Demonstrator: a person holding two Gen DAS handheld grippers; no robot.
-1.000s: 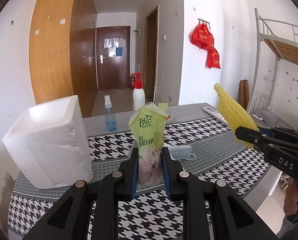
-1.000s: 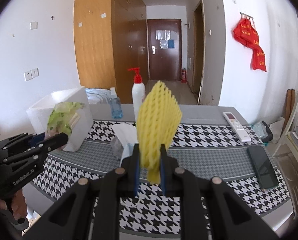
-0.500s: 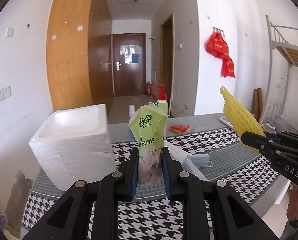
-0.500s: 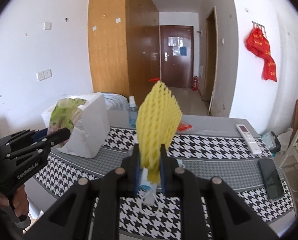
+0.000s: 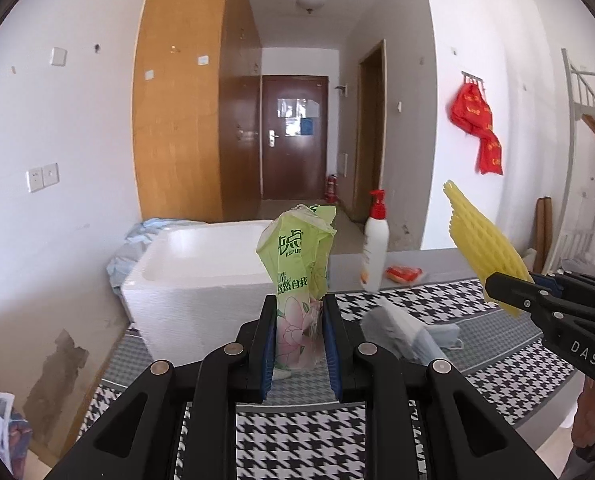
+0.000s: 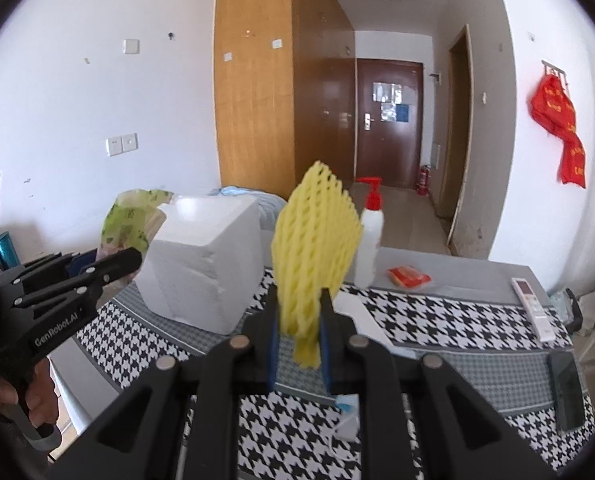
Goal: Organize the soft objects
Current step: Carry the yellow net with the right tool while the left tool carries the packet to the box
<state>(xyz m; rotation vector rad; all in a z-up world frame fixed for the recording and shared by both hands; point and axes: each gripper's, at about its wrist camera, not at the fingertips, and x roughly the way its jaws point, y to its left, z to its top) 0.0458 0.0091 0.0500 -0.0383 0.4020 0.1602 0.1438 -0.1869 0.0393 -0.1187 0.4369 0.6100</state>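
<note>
Both grippers have swung toward the white foam box (image 5: 201,276), which has shifted from the left edge to left of centre in the left wrist view. The left gripper (image 5: 299,344) stays clamped on the green tissue pack (image 5: 297,272); the right gripper (image 6: 299,340) stays clamped on the yellow foam net (image 6: 315,256). Judgement: both soft items are being carried to the box for deposit; neither is released yet.

left wrist: faces foam box (image 5: 201,280) | right wrist: same box, hallway
</note>
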